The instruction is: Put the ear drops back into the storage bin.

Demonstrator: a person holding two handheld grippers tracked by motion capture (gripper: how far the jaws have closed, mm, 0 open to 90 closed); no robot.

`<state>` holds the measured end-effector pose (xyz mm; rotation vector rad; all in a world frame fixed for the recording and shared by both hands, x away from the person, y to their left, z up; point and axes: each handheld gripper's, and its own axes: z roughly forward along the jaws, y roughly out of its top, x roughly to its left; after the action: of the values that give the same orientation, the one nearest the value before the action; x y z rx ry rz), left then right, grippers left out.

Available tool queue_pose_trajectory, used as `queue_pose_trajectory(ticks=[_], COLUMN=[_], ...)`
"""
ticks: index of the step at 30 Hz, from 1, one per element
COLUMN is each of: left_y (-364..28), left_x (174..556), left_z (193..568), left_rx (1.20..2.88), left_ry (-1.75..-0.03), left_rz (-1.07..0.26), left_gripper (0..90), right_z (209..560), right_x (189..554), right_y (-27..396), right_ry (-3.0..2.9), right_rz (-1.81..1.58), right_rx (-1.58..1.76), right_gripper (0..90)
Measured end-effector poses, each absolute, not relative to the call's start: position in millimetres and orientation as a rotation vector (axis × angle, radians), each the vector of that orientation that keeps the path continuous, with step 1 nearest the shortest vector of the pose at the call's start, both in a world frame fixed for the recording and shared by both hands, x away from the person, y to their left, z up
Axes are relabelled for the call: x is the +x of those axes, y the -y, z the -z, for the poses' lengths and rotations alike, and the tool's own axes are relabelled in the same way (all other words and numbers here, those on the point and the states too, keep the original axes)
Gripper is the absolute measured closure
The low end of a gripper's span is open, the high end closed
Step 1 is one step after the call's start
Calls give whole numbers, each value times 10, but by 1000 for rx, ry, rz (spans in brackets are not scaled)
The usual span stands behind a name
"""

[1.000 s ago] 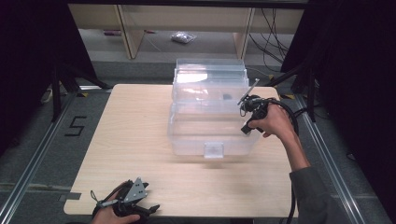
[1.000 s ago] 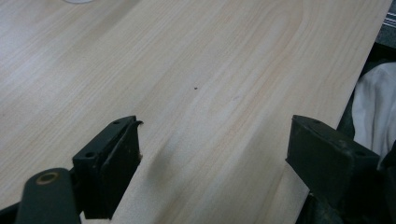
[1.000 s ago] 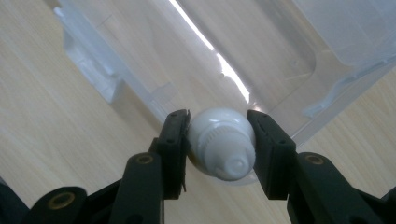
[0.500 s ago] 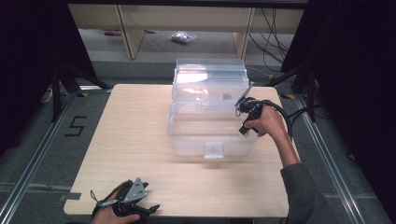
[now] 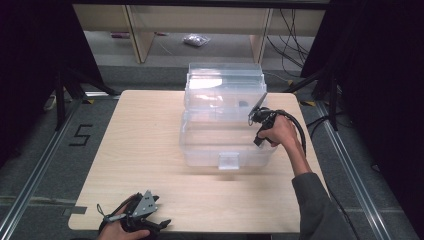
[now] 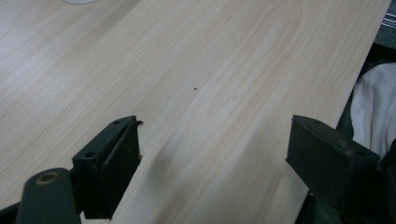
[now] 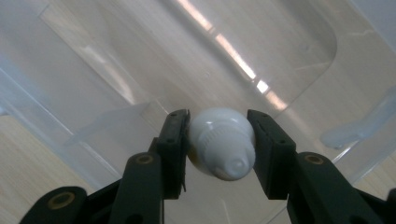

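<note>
Gripping a small white bottle [image 7: 221, 142] between both jaws, the right tool [image 7: 219, 140] is hanging over the open clear plastic box [image 5: 205, 145], apparently so the bottle can be lowered inside. The right gripper view is looking straight down past the bottle's ribbed cap and nozzle to the box's transparent floor, which suggests the bottle is being carried cap toward the camera and is not yet resting on anything. In the high view the right tool [image 5: 256, 116] is sitting at the box's right rim, held by the person's right hand [image 5: 274, 132], with the cable looping off behind it. The box is standing mid-desk [image 5: 145, 150], its lid [image 5: 225, 82] tipped up at the far side, leaving the top free for access. Through the clear walls no other contents are making themselves plain; one small dark spot near the back wall is too small to identify. The left tool [image 5: 142, 215] is idling at the near edge of the desk, jaws standing apart over bare wood with nothing between them, seemingly parked out of the way.
</note>
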<state>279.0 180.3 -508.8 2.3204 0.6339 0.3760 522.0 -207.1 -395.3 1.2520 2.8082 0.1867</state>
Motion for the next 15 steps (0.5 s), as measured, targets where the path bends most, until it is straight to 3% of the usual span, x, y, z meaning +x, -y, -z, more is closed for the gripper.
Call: queue_pose_trajectory(ticks=[15], left_y=[-1794], left_x=[2778], left_z=[5094], left_rx=[2312], left_ry=[-650], left_rz=[-358], left_gripper=[168], right_z=[4091], right_x=[5250], right_y=[2113], right_ry=[-2811], right_rz=[-195], right_rx=[1277], right_gripper=[602])
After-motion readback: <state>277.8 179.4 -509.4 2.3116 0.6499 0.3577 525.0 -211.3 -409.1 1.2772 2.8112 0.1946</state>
